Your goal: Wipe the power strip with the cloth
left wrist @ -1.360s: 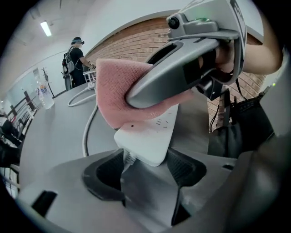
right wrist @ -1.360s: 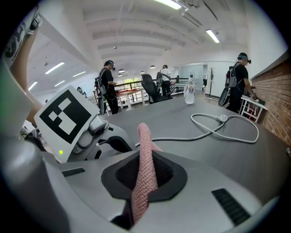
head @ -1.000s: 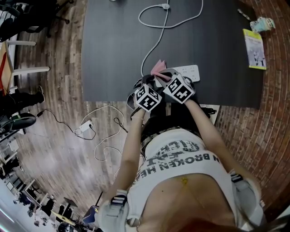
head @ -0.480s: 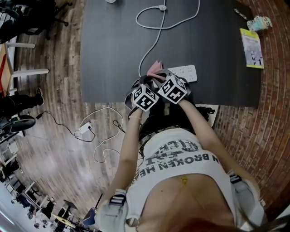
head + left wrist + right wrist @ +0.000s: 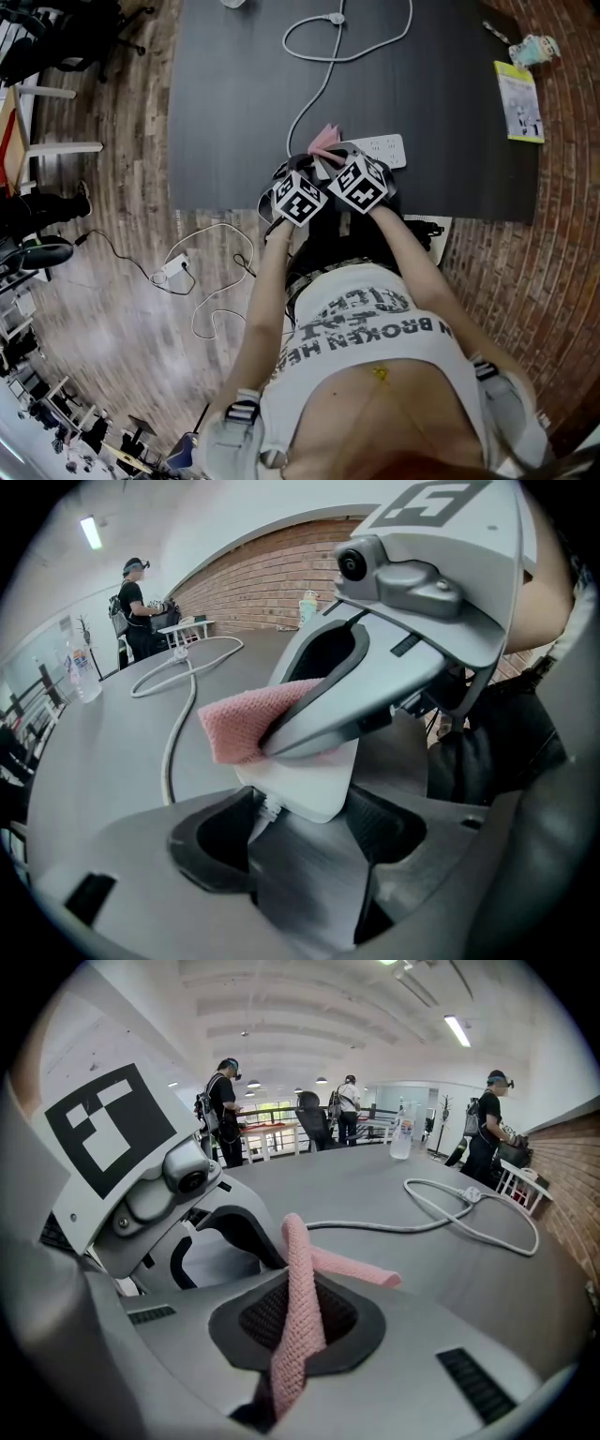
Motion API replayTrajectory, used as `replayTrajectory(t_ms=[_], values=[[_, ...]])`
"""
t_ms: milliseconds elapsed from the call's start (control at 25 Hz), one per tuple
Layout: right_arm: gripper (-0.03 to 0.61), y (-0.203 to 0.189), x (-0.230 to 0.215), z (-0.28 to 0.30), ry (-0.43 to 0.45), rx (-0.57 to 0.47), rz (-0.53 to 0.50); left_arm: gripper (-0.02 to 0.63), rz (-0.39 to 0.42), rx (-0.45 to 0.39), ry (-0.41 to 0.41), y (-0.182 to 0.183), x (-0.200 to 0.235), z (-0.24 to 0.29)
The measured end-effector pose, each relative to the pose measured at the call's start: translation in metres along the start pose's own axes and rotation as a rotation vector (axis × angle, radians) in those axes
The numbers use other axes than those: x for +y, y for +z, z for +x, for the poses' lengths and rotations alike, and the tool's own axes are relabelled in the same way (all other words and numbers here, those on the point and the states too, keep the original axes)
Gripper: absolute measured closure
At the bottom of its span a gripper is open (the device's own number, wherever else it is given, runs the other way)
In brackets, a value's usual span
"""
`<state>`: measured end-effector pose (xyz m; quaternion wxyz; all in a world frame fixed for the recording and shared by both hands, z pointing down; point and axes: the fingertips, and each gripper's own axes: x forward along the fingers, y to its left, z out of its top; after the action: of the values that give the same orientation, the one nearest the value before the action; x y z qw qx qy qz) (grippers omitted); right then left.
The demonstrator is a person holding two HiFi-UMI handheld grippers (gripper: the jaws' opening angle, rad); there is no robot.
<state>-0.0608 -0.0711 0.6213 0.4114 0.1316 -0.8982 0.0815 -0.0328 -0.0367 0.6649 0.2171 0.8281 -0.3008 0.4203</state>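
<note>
You're clamping the cord end of the white power strip (image 5: 314, 785) in your left gripper (image 5: 300, 829), near the front edge of the dark table (image 5: 234, 94). Your right gripper (image 5: 298, 1330) is pinching the pink cloth (image 5: 302, 1269) tightly and pressing it on the strip's top, just beyond the left jaws.

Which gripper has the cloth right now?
The right gripper: the pink cloth is pinched between its jaws. The left gripper holds the white power strip instead.
</note>
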Motion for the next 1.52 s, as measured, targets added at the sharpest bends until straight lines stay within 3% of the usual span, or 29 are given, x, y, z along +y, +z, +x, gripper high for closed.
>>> replayTrajectory(t_ms=[960,1520], values=[[0.561,-0.038,-0.044,-0.034,-0.131,0.01,0.14,0.324,0.002,0.0,-0.008,-0.002,0.0,-0.001],[0.561,-0.043,-0.049,-0.041,-0.167,0.014,0.143,0.324,0.001,0.004,-0.01,-0.002,-0.001,0.0]])
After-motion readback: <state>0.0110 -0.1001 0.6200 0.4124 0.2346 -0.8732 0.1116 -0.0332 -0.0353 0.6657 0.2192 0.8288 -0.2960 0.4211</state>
